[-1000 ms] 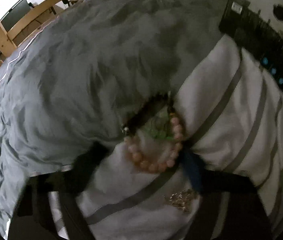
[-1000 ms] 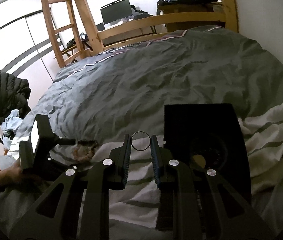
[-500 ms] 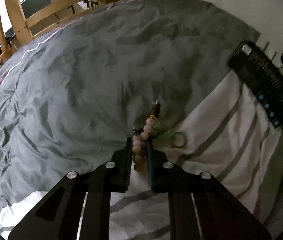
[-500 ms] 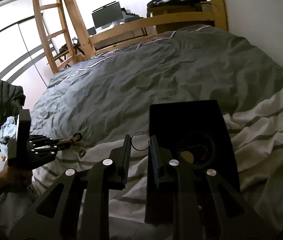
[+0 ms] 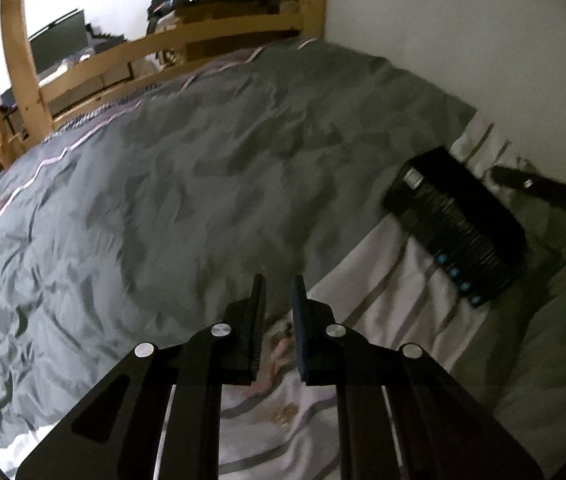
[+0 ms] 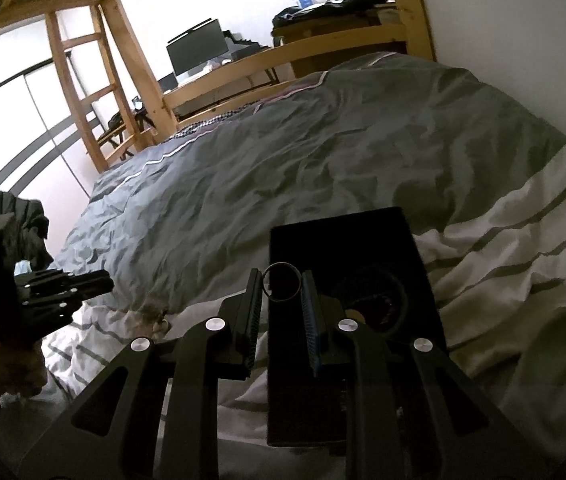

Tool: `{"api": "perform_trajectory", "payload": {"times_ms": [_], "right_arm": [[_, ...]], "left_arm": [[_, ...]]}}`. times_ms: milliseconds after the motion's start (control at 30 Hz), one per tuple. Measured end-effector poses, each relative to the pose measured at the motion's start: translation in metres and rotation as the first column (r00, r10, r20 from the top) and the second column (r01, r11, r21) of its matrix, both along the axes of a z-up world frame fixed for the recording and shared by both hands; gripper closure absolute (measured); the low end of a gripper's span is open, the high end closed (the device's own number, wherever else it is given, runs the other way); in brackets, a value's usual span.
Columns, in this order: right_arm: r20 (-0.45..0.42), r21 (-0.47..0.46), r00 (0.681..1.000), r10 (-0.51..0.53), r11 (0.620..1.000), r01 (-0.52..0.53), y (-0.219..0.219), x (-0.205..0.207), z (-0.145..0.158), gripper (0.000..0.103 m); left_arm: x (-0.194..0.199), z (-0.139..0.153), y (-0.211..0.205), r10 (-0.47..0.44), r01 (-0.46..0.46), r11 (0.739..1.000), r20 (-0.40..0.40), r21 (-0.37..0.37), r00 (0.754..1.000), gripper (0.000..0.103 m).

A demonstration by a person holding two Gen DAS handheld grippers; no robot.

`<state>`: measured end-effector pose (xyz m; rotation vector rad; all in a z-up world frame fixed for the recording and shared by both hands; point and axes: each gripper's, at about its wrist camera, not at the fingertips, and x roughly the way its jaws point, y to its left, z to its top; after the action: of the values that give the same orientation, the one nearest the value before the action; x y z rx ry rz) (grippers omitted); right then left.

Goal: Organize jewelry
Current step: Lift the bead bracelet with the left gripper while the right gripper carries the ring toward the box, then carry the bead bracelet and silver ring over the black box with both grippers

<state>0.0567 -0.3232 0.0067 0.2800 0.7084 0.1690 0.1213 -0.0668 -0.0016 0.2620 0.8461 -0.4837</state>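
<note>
My right gripper (image 6: 282, 286) is shut on a thin metal ring (image 6: 281, 285), held above the open black jewelry box (image 6: 347, 240) on the bed. A round dark recess with a gold piece (image 6: 371, 304) shows inside the box. My left gripper (image 5: 278, 294) is raised above the bedding with a narrow gap between its fingers and nothing in them. The pink bead bracelet (image 5: 279, 350) lies blurred on the striped sheet below it. A small gold chain piece (image 5: 283, 414) lies nearer. The left gripper (image 6: 101, 280) shows at the left of the right wrist view.
A grey duvet (image 5: 163, 200) covers the bed. The black box (image 5: 455, 224) lies at the right in the left wrist view, near the wall. A wooden bed frame (image 6: 283, 64) and ladder (image 6: 83, 80) stand behind, with a monitor (image 6: 197, 46).
The left gripper lifted the bead bracelet, then let it go and rose; the bracelet now lies on the sheet. The right gripper keeps the ring over the box.
</note>
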Motion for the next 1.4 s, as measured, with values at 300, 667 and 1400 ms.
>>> {"api": "perform_trajectory", "payload": {"times_ms": [300,667,1400], "right_arm": [[0.005,0.056,1.000,-0.012,0.998,0.012,-0.015,-0.001,0.004,0.082],[0.007,0.067,1.000,-0.007,0.998,0.006,-0.016,0.003,0.005,0.082],[0.009,0.093,0.999,-0.032,0.995,0.031,-0.031,-0.001,0.006,0.082]], "left_arm": [[0.013,-0.018,-0.013,0.034,-0.034,0.996,0.001,0.087,0.999,0.009],[0.018,-0.096,-0.005,0.030,0.009,0.983,-0.207,0.182,0.978,0.096],[0.008,0.034,-0.104,-0.164,0.164,0.986,-0.009,0.022,0.987,0.096]]}}
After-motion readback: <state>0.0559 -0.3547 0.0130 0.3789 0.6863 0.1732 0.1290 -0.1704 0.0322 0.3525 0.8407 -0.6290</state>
